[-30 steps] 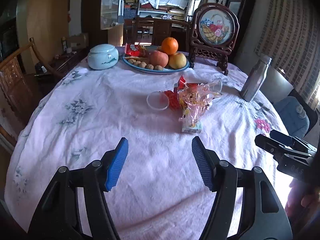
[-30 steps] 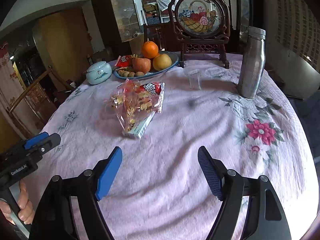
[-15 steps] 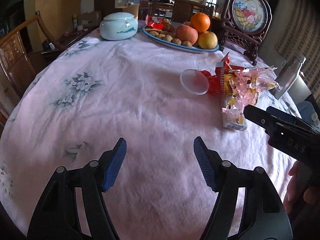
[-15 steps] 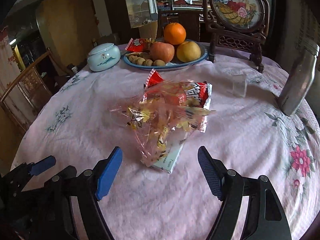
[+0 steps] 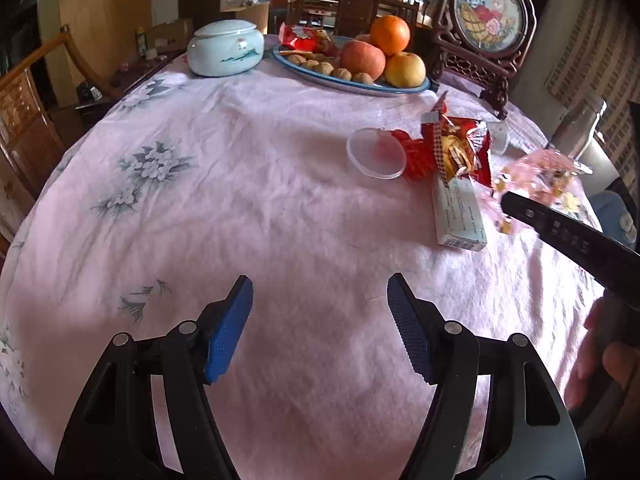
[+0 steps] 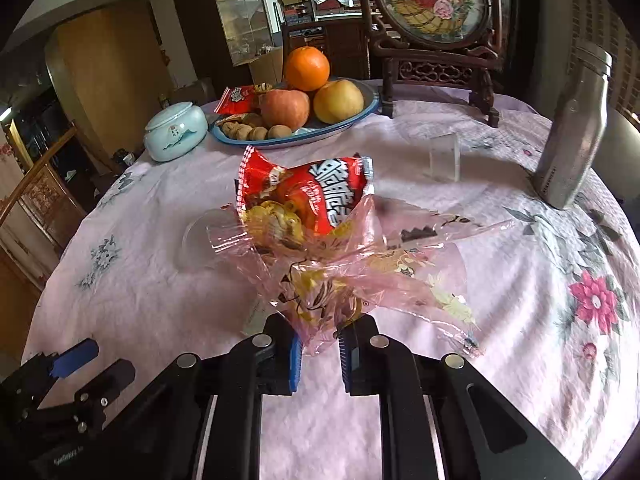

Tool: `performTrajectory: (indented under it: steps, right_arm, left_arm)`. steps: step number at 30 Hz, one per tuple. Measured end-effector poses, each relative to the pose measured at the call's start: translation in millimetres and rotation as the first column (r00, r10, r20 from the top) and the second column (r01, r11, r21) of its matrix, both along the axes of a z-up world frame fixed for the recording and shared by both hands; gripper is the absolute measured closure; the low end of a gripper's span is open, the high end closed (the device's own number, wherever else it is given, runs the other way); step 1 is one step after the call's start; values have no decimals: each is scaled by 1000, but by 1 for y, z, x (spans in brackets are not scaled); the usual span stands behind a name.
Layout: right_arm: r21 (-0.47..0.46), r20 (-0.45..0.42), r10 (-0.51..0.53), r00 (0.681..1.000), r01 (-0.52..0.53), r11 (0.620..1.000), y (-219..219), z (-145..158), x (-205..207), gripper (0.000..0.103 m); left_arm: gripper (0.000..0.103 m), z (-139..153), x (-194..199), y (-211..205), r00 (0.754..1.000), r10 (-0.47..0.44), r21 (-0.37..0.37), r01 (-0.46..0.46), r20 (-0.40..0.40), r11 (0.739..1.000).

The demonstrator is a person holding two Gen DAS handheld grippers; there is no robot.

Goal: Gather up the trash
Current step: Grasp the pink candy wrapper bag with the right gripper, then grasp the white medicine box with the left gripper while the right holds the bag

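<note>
- Right gripper [image 6: 318, 350] is closing its jaws on the crinkled pink clear-plastic wrapper [image 6: 360, 272], lying on the pink floral tablecloth [image 6: 520, 320] before the red snack bag [image 6: 316, 196]
- Left gripper [image 5: 320, 320] hangs spread, empty
- Step: first pickup; next, a firm pinch, then lifting clear

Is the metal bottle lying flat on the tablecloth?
No, the metal bottle stands upright on the tablecloth, beside the carved picture stand.

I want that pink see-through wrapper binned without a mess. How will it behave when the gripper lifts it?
The pink wrapper is thin, crinkled film, so it will probably flop and sag. The right gripper is closing on one bunched end, so the loose flaps may trail and drag. It looks very light; the red snack bag leaning against it might shift.
</note>
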State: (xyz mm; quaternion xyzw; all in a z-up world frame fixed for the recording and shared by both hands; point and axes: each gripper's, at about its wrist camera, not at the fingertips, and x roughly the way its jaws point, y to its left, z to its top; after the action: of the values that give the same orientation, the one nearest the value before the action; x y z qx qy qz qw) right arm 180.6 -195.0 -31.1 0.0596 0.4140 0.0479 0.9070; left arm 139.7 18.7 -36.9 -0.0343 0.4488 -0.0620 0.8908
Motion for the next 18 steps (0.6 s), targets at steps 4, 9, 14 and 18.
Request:
performTrajectory:
  steps: [4,9,14,18]
  right_arm:
    - [19,13,-31,999,31,999,-31,2,-19,87]
    - [83,22,-92,996,90,992,-66,-7,-29,87]
    - [137,8,-122,992,120,983,-85,-11,-30,86]
    - [176,-28,-123,992,126,976,-94,-16,-27,86]
  left_arm:
    - [35,6,1,-22,999,-41,8,41,13,999]
    - [35,4,10,-57,996,-84,25,84,4,996]
    - [33,-5,26,-93,989,-144,81,146,-27,986]
    - [33,-12,36,-107,985,-161,54,164,-54,985]
